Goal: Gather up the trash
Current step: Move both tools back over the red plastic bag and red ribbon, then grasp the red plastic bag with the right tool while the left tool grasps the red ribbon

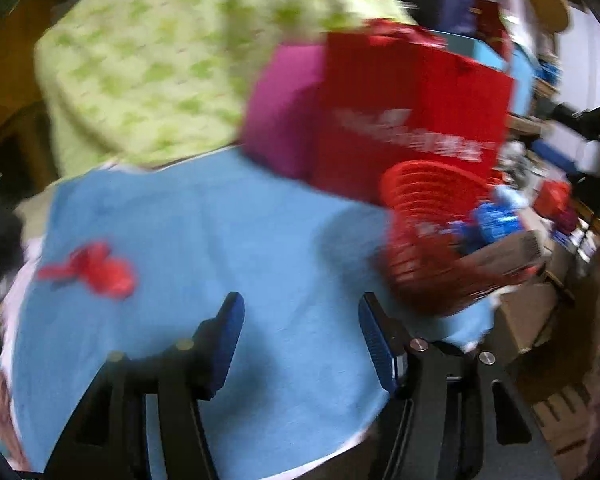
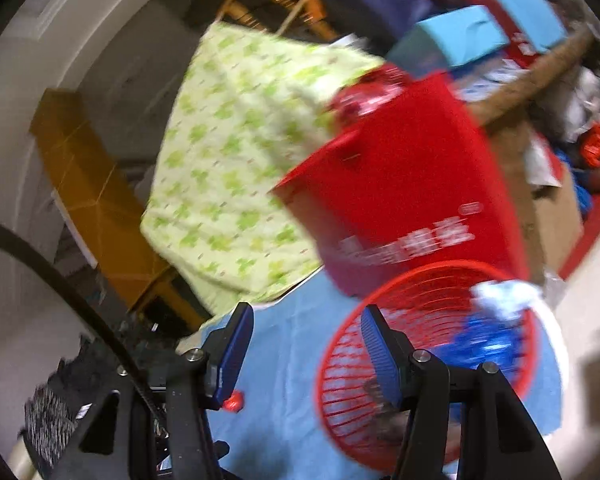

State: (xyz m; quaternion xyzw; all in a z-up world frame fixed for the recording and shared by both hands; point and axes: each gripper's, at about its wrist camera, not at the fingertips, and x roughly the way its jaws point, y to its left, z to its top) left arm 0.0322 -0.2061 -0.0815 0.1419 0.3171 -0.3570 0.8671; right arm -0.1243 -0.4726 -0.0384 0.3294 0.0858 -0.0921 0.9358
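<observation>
Cluttered shelves and boxes formed the background behind a tabletop covered with a light blue cloth. Crumpled red wrapper — the trash — lay on the cloth, ahead and to the left of the left hand-held gripper, whose jaws stood spread with nothing between them. Red mesh basket, holding blue and white scraps, sat at the cloth's right edge before a red bag. Right hand-held gripper — jaws likewise apart and empty. A green-patterned quilt lay behind.

crumpled red wrapper on blue cloth, red basket apart
</observation>
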